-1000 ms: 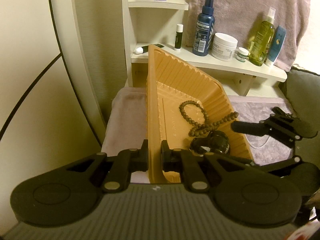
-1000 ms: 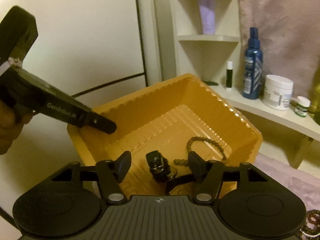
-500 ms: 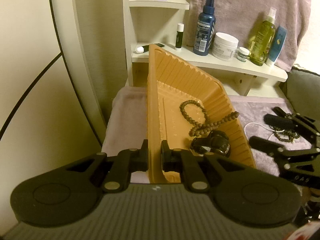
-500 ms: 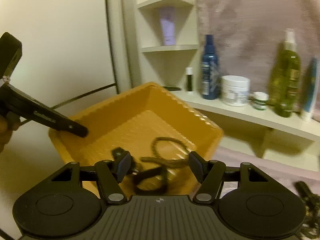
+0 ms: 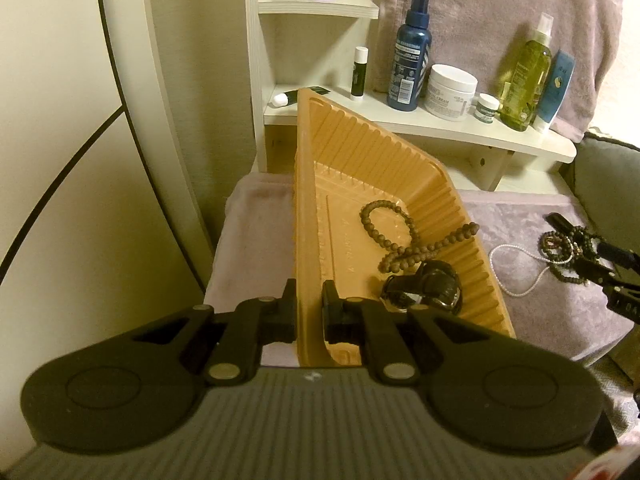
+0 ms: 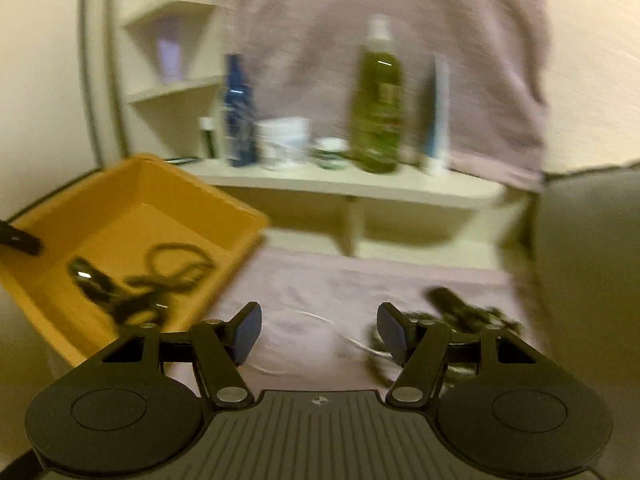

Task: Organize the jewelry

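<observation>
My left gripper (image 5: 310, 312) is shut on the near rim of an orange plastic tray (image 5: 308, 184), which stands tilted on a mauve cloth. Inside the tray lie a brown bead bracelet (image 5: 386, 224), a second bead strand (image 5: 432, 246) and a black watch (image 5: 426, 286). My right gripper (image 6: 318, 330) is open and empty, right of the tray (image 6: 132, 200), above a thin white pearl strand (image 6: 320, 320) on the cloth. A heap of dark bead jewelry (image 6: 464, 312) lies just beyond its right finger. In the left wrist view the pearl strand (image 5: 520, 268) and the dark heap (image 5: 564, 246) lie right of the tray, with the right gripper's fingers (image 5: 600, 270) over the heap.
A white shelf (image 5: 440, 128) behind the cloth carries a blue spray bottle (image 5: 408, 52), a white cream jar (image 5: 450, 92), a small jar (image 5: 486, 108), a green bottle (image 5: 524, 76), a blue tube (image 5: 556, 84) and a lip balm (image 5: 358, 72). A grey cushion (image 6: 588, 248) borders the right.
My right gripper has swung from over the tray to the right, out above the cloth and the loose jewelry. The left gripper and the tray have not moved.
</observation>
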Demonstrator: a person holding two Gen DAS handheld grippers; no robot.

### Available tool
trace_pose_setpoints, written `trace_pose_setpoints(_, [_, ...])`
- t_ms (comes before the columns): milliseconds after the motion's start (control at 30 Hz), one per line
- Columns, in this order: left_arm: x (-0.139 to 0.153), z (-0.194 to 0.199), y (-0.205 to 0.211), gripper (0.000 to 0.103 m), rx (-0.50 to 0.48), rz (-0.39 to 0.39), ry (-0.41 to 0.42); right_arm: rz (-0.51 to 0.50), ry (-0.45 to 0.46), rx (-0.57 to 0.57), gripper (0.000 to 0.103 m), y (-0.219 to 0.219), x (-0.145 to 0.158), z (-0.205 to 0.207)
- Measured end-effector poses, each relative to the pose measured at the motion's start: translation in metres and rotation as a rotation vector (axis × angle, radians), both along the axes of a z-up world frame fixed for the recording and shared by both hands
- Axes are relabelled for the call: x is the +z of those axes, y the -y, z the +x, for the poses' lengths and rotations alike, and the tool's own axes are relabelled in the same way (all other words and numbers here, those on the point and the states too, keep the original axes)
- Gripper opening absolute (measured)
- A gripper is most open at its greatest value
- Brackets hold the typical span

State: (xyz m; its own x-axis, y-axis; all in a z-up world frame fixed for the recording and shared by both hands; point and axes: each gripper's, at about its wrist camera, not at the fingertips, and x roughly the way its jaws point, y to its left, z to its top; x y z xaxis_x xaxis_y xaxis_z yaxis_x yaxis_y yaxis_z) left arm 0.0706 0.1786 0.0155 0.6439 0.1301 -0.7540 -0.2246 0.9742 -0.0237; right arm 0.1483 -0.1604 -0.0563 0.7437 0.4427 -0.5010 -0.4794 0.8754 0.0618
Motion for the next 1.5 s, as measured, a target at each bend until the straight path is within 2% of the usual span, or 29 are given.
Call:
trace_pose_setpoints(167, [0.0, 0.0, 0.0, 0.01, 0.001, 0.0, 0.0, -0.032, -0.002, -0.064, 0.064, 0.018, -0.007, 0.003])
trace_pose_setpoints(533, [-0.001, 0.0, -0.001, 0.01, 0.002, 0.0, -0.002, -0.104, -0.002, -0.073, 0.064, 0.014, -0.019, 0.007])
trace_pose_setpoints(700, [-0.001, -0.001, -0.001, 0.01, 0.001, -0.001, -0.002, -0.125, 0.021, -0.155, 0.063, 0.027, -0.02, 0.01])
trace_pose_setpoints(900, [-0.001, 0.0, 0.0, 0.01, 0.002, 0.001, -0.004, -0.103, 0.007, -0.277, 0.052, 0.051, -0.02, 0.028])
trace_pose_setpoints(1067, [-0.001, 0.0, 0.0, 0.01, 0.002, 0.002, -0.004, -0.094, -0.017, -0.307, 0.042, 0.06, -0.022, 0.046])
trace_pose_setpoints(1133, [0.0, 0.0, 0.0, 0.01, 0.001, 0.003, -0.005, -0.094, -0.031, -0.31, 0.035, 0.062, -0.025, 0.052])
trace_pose_setpoints(1233, [0.0, 0.0, 0.0, 0.01, 0.002, 0.004, -0.005, -0.092, -0.052, -0.314, 0.032, 0.062, -0.029, 0.058])
trace_pose_setpoints(1500, [0.0, 0.001, 0.0, 0.01, 0.0, 0.003, -0.005, -0.056, -0.105, -0.295, 0.032, 0.062, -0.032, 0.07])
